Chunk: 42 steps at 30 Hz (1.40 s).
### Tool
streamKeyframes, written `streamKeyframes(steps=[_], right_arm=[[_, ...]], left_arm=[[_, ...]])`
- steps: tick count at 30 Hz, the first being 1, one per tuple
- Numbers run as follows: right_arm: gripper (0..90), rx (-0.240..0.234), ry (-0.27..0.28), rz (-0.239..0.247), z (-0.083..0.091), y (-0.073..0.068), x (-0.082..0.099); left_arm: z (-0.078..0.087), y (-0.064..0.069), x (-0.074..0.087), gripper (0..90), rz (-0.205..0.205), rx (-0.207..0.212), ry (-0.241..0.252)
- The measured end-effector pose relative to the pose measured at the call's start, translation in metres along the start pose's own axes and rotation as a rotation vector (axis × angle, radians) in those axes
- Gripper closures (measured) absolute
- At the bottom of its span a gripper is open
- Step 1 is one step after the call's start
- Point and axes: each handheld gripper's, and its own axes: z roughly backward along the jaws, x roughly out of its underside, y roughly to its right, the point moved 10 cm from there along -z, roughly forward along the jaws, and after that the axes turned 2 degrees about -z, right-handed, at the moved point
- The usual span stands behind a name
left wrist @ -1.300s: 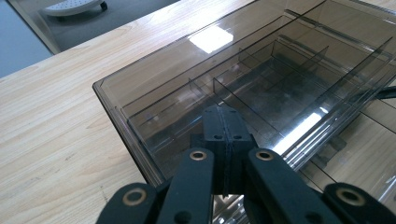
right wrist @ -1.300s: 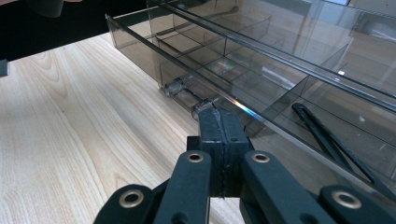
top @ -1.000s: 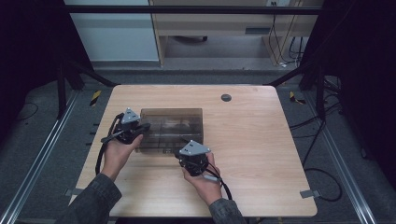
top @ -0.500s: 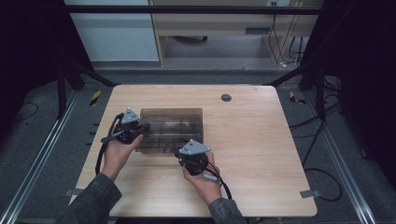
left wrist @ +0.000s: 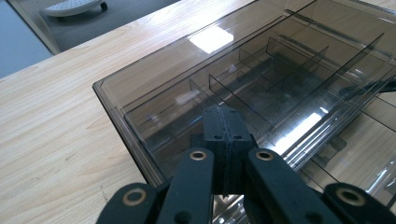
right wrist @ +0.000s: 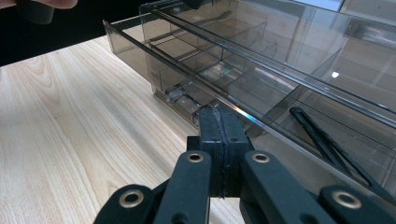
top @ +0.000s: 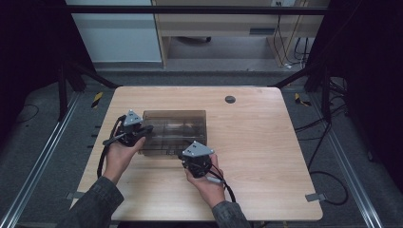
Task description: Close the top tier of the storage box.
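A smoky see-through plastic box (top: 176,130) with a lid and inner dividers lies on the wooden table (top: 256,142), left of centre. My left gripper (top: 145,129) is shut at the box's left side; in the left gripper view its joined tips (left wrist: 226,122) lie over the lid (left wrist: 261,70) near its edge. My right gripper (top: 192,153) is shut at the box's front right corner, and in the right gripper view its tips (right wrist: 219,122) meet the rim of the box (right wrist: 261,60). Nothing is between either pair of jaws. A thin black strip (right wrist: 327,140) shows through the box wall.
A dark round grommet (top: 230,99) sits in the tabletop behind the box. Bare wood lies right of the box and in front of it. Cables (top: 328,180) trail on the floor off the right edge. The other hand (right wrist: 42,7) shows at the top left of the right gripper view.
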Motion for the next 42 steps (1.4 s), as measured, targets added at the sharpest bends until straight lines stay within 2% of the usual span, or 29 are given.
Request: streamKeyframes(steps=[42], right_arm=[[90.0,0.022,-0.015,0.000,-0.0099,0.0101,-0.0042]], left_arm=[[-0.0010,0.0000,-0.0010,89.6,0.006,0.000,0.000]])
